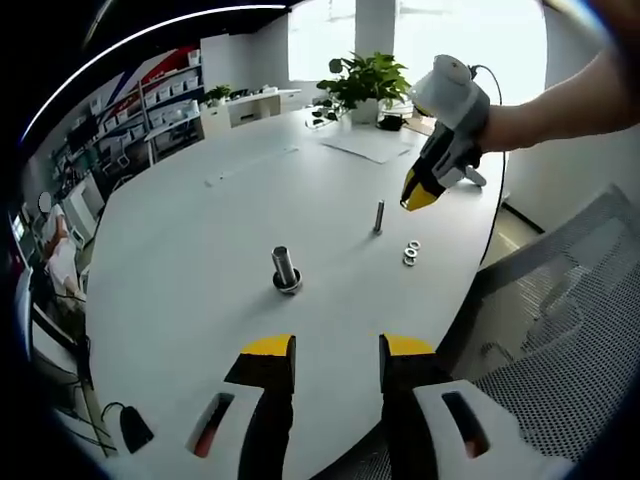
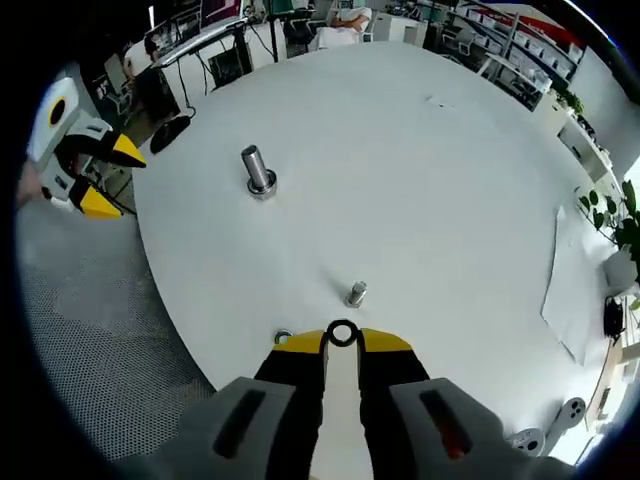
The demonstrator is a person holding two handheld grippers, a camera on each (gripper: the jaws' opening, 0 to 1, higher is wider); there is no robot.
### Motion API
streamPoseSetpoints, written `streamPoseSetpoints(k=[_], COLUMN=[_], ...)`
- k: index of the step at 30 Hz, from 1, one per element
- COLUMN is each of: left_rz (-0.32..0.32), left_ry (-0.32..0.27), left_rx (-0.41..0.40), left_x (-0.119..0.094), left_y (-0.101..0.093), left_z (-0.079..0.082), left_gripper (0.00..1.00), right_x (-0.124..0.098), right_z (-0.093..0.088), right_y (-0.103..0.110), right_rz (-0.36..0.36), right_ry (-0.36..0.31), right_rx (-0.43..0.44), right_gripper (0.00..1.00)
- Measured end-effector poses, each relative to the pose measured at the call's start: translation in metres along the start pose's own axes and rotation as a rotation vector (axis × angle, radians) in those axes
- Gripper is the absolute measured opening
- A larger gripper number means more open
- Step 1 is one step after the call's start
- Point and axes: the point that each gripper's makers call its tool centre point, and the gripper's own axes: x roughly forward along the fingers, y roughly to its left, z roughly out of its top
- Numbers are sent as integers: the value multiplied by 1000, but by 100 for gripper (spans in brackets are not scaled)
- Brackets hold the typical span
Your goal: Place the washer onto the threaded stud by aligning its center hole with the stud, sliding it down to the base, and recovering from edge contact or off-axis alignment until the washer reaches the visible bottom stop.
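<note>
Held a washer (image 2: 342, 333) pinched at the tips of the right gripper (image 2: 341, 343), jaws closed on its rim, above the table (image 2: 420, 160) near its edge. Stood just ahead of it a small threaded stud (image 2: 356, 293), upright, apart from the washer and not yet entered. Lay two more washers (image 1: 411, 252) on the table beside that stud, close to the edge. Stood farther in toward the middle a larger stud (image 2: 257, 170), already carrying a washer at its base. Hovered the left gripper (image 1: 337, 355) wide open and empty over the near edge. Judged as early: picking done, aligning and sliding down left.
</note>
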Motion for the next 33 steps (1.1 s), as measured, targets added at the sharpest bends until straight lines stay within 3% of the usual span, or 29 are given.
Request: streamPoseSetpoints(k=[7,13,33], left_rz=[-2,-4,-14], left_ry=[1,2,8], left_rx=[-1,5,15], left_x=[-1,-1,0], left_y=[-1,-2,-4], left_z=[0,0,-1], left_gripper=[32,32,32], right_x=[0,8,19], right_z=[14,12,16], right_y=[-5,-9,-12], right_rz=[-11,-9,-8], right_ry=[-19,18,36], right_rx=[-33,-50,-68], right_gripper=[13,13,13])
